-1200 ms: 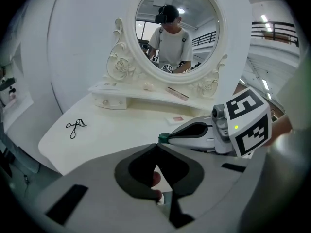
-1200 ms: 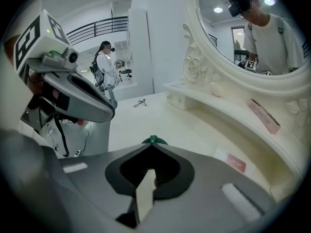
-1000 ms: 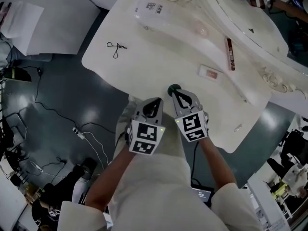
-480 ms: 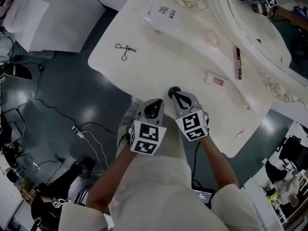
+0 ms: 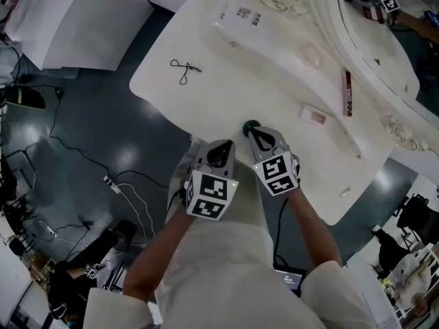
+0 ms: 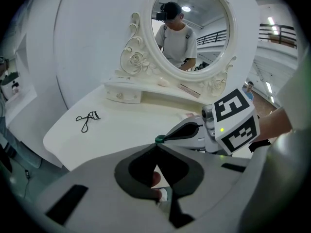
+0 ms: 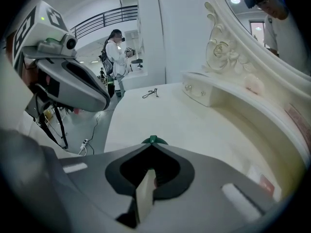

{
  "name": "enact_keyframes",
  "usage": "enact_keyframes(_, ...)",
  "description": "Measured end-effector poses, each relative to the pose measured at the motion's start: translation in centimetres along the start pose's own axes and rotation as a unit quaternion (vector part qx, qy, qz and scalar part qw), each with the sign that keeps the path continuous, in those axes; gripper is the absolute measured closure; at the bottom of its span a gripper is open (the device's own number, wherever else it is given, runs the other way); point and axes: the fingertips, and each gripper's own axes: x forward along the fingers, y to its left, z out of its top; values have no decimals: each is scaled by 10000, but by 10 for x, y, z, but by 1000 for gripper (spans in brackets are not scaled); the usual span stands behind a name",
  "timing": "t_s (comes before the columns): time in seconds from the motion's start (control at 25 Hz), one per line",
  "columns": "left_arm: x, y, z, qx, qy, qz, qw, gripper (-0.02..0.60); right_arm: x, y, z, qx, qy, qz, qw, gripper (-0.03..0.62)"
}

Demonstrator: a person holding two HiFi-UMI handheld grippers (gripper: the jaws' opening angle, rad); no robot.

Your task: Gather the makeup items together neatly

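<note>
We are at the very start of the gathering: nothing is collected yet, and the makeup items lie scattered over the white desk point(image 5: 226, 81). The eyelash curler point(image 5: 185, 69) sits alone near the desk's far left edge, well apart from the rest. A labelled clear pack point(image 5: 243, 16) and a pale puff point(image 5: 312, 55) rest on the raised ledge point(image 5: 281, 46) under the mirror point(image 5: 401, 46). A slim brown stick point(image 5: 348, 92) lies further right along that ledge, and a small pink packet point(image 5: 315, 115) lies flat on the desk near it.

Both tools hover side by side over the near edge, pointing down at the desk. The left gripper point(image 5: 221, 146) has its fingers pressed together with nothing between them. The right gripper point(image 5: 251, 126) likewise has its fingers closed tip to tip and carries nothing.

We judge this to be the approach to a first pick. The pink packet is nearest the right gripper, so the next move probably calls for spreading those fingers, reaching forward and right, and coming in low, since the packet looks thin and flat. The curler falls to the left side, and 1 shared spot for all 5 items needs choosing
</note>
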Motion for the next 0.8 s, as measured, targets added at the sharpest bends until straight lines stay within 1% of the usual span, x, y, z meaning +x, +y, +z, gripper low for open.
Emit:
enact_keyframes(0.2, 1, 5, -2, 0, 19, 0, 10000, 572, 10, 2, -8, -36, 169, 72, 9998, 588)
enact_keyframes(0.48, -2, 9, -3, 22, 42, -7, 10000, 572, 9, 6, -6, -112, 262, 162, 9995, 588)
enact_keyframes(0.68, -4, 11, -4, 12, 32, 2, 10000, 572, 7, 6, -5, -100, 263, 213, 9994, 563)
enact_keyframes(0.8, -5, 12, -4, 15, 35, 7, 10000, 572, 7, 5, -7, -109, 297, 214, 9993, 562)
